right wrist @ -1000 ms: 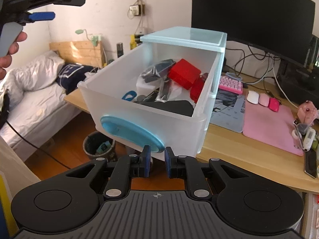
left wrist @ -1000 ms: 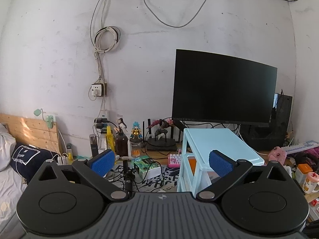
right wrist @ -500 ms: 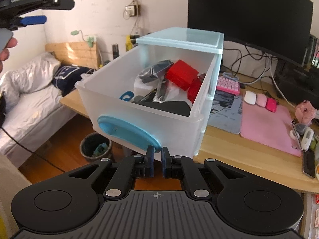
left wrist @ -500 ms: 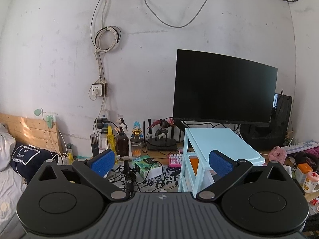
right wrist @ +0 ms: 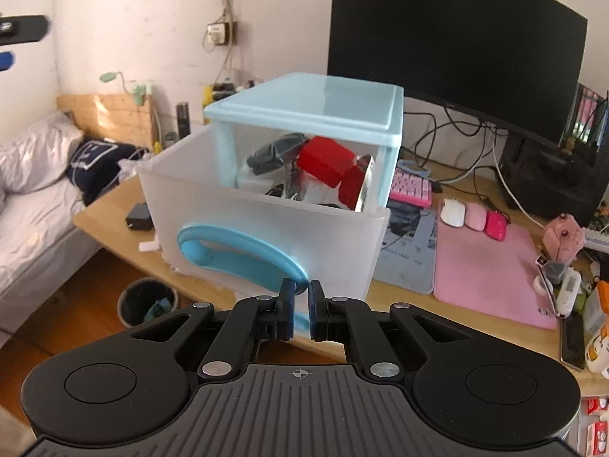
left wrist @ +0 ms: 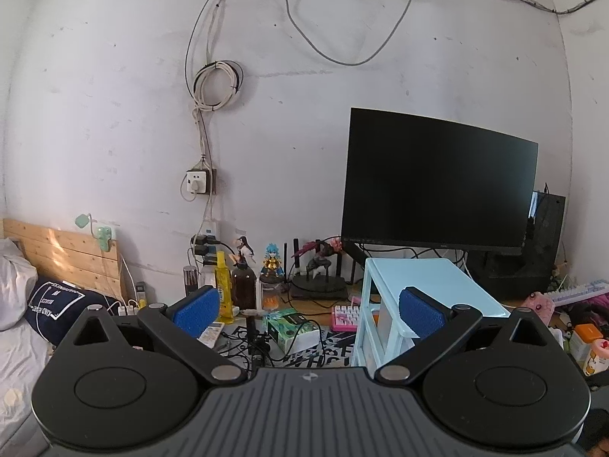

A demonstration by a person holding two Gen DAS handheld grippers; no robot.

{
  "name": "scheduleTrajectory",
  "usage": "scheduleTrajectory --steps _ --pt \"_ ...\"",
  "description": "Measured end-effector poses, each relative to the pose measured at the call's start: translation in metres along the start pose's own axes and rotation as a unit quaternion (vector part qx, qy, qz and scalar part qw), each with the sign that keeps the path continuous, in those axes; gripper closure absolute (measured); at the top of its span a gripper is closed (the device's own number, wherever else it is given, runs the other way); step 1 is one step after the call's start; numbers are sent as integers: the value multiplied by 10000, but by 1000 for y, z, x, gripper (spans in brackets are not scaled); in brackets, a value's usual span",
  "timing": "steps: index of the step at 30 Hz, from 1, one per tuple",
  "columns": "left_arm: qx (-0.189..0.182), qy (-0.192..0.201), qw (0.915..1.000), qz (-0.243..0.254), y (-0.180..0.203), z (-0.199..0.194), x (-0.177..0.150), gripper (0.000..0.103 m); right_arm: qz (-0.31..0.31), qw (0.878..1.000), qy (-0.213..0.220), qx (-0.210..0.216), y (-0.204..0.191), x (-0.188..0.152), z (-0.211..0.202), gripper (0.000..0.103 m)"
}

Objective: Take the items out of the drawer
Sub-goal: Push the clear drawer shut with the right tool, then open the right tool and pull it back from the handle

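The left gripper (left wrist: 309,307) stands wide open with nothing between its blue pads (left wrist: 196,306); past its left finger are a yellow bottle (left wrist: 222,285) and a brown bottle (left wrist: 243,285), between the fingers a green box (left wrist: 293,327) among cables, and just behind its right finger the pale blue drawer unit (left wrist: 426,285) under a dark monitor (left wrist: 437,186). The right gripper (right wrist: 300,312) is closed, its pads pinched on the blue handle (right wrist: 243,251) of the translucent drawer (right wrist: 266,236), which is pulled out directly ahead of it; inside, further ahead, lie a red box (right wrist: 323,160) and a dark bundled item (right wrist: 274,152); to its right on the desk (right wrist: 479,304) are a pink mat (right wrist: 491,266) and three mice (right wrist: 474,215).
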State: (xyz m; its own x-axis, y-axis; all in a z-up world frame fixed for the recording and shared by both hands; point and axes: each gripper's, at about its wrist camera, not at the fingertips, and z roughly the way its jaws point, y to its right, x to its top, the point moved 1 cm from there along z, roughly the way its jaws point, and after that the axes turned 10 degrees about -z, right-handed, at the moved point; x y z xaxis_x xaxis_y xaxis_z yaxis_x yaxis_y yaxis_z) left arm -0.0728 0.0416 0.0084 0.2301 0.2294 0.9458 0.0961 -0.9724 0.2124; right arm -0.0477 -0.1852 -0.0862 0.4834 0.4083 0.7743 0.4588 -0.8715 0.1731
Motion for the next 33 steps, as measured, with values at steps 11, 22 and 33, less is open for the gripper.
scheduleTrajectory --steps 11,22,33 --pt "132 70 9999 -68 -7 0 3 0 269 9996 -24 -120 24 25 42 95" --pt "213 157 9996 -95 -9 0 5 0 592 9980 -80 -214 36 44 68 94" --pt "222 189 9995 -115 -5 3 6 0 783 9968 -85 -163 42 41 59 94"
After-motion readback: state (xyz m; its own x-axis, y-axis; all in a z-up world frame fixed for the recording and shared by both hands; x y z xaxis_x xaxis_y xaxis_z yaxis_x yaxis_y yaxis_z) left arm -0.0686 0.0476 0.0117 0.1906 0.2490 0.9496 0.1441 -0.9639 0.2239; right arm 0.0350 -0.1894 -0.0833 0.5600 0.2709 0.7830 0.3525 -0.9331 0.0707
